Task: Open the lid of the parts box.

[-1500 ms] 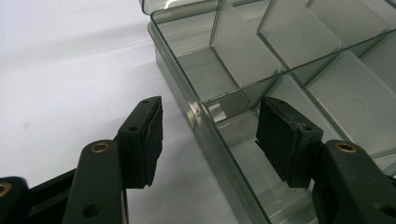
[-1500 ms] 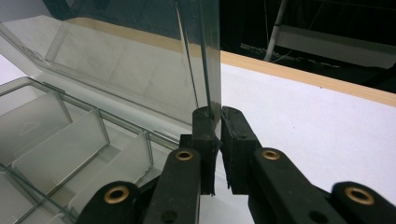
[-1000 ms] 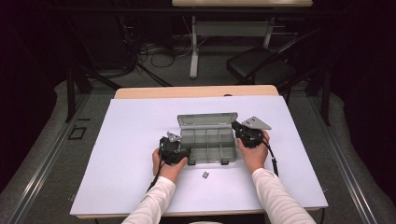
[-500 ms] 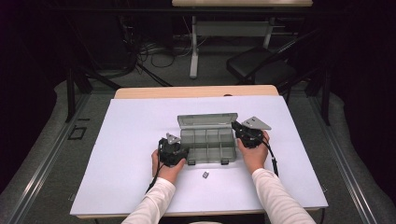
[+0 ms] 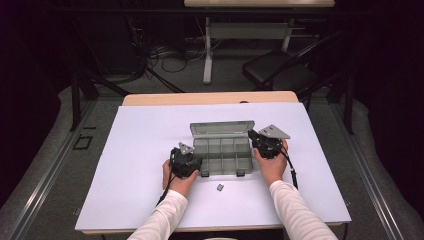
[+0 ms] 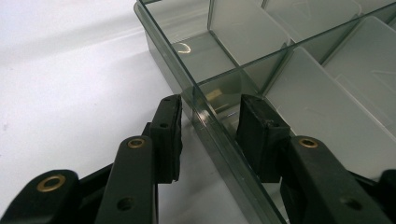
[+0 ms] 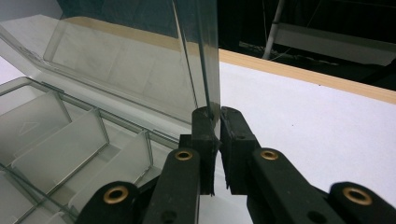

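Clear compartment box [image 5: 222, 155], lid [image 5: 221, 128] raised, mid-worktop [image 5: 130, 150].
Stiff, light, slippery plastic: thin edges suit gripping. Right gripper [image 7: 215, 114] pinches the lid's edge; left gripper [image 6: 209, 122], jaws just closing, straddles the front wall without pressing it.

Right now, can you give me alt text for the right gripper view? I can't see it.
The right hand-held gripper pinches the edge of the clear lid of an organizer box, holding it raised over empty divided compartments. Behind lies the white table cover and the table's wooden edge.
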`<action>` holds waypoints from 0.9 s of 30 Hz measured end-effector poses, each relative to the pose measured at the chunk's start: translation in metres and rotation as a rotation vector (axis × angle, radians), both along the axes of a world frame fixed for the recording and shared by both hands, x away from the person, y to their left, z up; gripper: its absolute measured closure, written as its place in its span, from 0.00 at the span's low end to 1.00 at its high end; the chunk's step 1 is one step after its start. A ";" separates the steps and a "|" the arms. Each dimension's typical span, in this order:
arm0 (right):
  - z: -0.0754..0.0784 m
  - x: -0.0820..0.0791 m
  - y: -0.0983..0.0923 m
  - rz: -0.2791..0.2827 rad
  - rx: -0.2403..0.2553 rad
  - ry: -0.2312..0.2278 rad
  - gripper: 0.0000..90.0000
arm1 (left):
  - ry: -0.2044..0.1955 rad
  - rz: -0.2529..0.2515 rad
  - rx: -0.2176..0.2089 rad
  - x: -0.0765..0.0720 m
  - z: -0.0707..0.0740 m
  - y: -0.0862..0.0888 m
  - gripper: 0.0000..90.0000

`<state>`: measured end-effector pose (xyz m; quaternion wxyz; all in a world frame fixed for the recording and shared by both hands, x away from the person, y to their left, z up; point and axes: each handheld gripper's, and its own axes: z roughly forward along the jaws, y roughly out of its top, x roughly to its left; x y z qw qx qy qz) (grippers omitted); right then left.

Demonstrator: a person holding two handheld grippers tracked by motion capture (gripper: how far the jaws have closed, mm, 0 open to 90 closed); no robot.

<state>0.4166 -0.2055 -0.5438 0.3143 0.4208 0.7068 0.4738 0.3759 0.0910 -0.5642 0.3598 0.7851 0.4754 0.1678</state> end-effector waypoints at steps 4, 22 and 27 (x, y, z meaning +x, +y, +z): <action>0.000 0.001 0.000 -0.004 0.007 0.001 0.95 | 0.003 -0.004 0.007 0.001 0.001 0.000 0.67; 0.007 0.003 0.007 -0.075 0.022 0.054 0.96 | 0.003 -0.011 0.003 0.002 0.000 0.001 0.67; 0.010 0.008 0.009 -0.097 0.042 0.085 0.96 | 0.003 -0.011 0.003 0.002 0.000 0.001 0.67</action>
